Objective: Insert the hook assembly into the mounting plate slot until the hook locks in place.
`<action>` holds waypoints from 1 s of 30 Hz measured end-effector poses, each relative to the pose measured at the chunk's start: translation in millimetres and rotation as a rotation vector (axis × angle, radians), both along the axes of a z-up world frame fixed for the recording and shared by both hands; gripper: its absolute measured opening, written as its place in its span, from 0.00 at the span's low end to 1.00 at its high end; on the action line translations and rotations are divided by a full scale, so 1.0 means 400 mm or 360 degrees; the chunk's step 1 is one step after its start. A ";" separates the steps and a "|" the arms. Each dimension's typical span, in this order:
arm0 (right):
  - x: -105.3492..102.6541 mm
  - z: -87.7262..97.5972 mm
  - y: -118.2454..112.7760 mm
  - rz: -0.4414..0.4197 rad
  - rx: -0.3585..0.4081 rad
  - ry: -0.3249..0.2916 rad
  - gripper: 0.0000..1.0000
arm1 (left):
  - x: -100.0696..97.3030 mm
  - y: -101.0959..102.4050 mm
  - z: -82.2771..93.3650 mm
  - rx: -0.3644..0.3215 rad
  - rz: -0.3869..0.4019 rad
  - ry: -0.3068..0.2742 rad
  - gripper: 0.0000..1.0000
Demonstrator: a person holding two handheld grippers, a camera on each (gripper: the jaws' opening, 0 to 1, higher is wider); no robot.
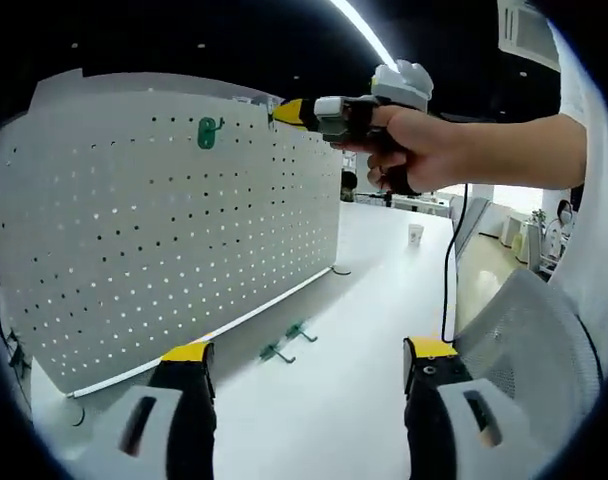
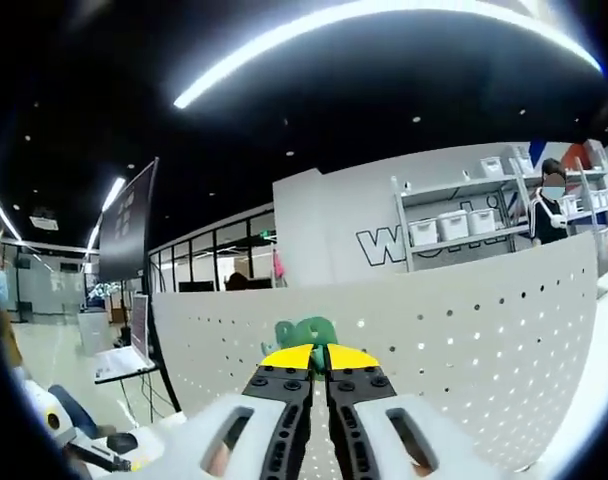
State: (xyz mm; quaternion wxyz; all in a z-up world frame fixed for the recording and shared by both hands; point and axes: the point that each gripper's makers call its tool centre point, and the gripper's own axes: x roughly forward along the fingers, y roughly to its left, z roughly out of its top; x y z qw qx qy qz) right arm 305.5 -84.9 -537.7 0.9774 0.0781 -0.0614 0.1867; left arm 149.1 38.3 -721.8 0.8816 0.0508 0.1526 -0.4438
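Green hook [image 2: 306,332] sits pinched at the right tool's [image 2: 319,352] tips against the pegboard [image 2: 464,340]; left tool [image 1: 309,352] gapes empty.

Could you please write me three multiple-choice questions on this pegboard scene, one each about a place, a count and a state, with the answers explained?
1. Where do the loose green plastic hooks lie?
A. On the white table in front of the board
B. On a chair
C. In a bin

2. How many green hooks already hang on the white perforated metal pegboard in the left gripper view?
A. None
B. One
C. Four

3. How do the right gripper fingers stand?
A. Wide open
B. Closed at a green hook
C. Holding a cup

Answers: 1 A, they rest on the white table near the board's lower edge. 2 B, a single mounted green hook sits near the top. 3 B, the yellow tips meet at the green hook at the board; the left gripper is open.
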 end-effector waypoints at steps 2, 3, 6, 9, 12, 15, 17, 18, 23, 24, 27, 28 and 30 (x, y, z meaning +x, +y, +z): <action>0.009 0.000 -0.001 -0.0012 0.0025 -0.0005 0.01 | -0.004 0.002 -0.004 0.0018 -0.0003 0.0003 0.79; 0.015 0.000 -0.001 -0.0020 0.0039 -0.0002 0.01 | -0.007 0.003 -0.005 0.0028 -0.0006 0.0002 0.79; 0.026 0.003 0.008 -0.0028 0.0059 -0.0015 0.01 | -0.017 0.009 -0.010 0.0027 -0.0007 0.0011 0.79; 0.037 0.005 0.014 -0.0043 0.0071 -0.0026 0.01 | -0.019 0.016 -0.018 0.0033 0.0010 0.0032 0.79; 0.050 0.007 0.013 -0.0072 0.0088 -0.0038 0.01 | -0.023 0.018 -0.017 0.0030 0.0015 0.0036 0.79; 0.061 0.005 0.011 -0.0086 0.0113 -0.0027 0.01 | -0.024 0.024 -0.024 0.0044 0.0024 0.0047 0.78; 0.068 0.004 0.008 -0.0096 0.0124 -0.0026 0.01 | -0.024 0.025 -0.026 0.0040 0.0028 0.0054 0.78; 0.071 0.003 0.010 -0.0092 0.0133 -0.0023 0.01 | -0.025 0.025 -0.027 0.0039 0.0028 0.0056 0.78; 0.085 0.000 0.019 -0.0098 0.0132 -0.0017 0.01 | -0.028 0.024 -0.032 0.0053 0.0024 0.0065 0.78; 0.087 0.000 0.021 -0.0099 0.0130 -0.0018 0.01 | -0.027 0.026 -0.034 0.0057 0.0023 0.0065 0.78; 0.097 -0.001 0.025 -0.0102 0.0122 -0.0017 0.01 | -0.028 0.028 -0.035 0.0057 0.0026 0.0071 0.78; 0.098 -0.001 0.024 -0.0106 0.0126 -0.0017 0.01 | -0.028 0.029 -0.036 0.0056 0.0029 0.0075 0.77; 0.102 0.000 0.026 -0.0106 0.0124 -0.0019 0.01 | -0.029 0.031 -0.040 0.0056 0.0032 0.0082 0.77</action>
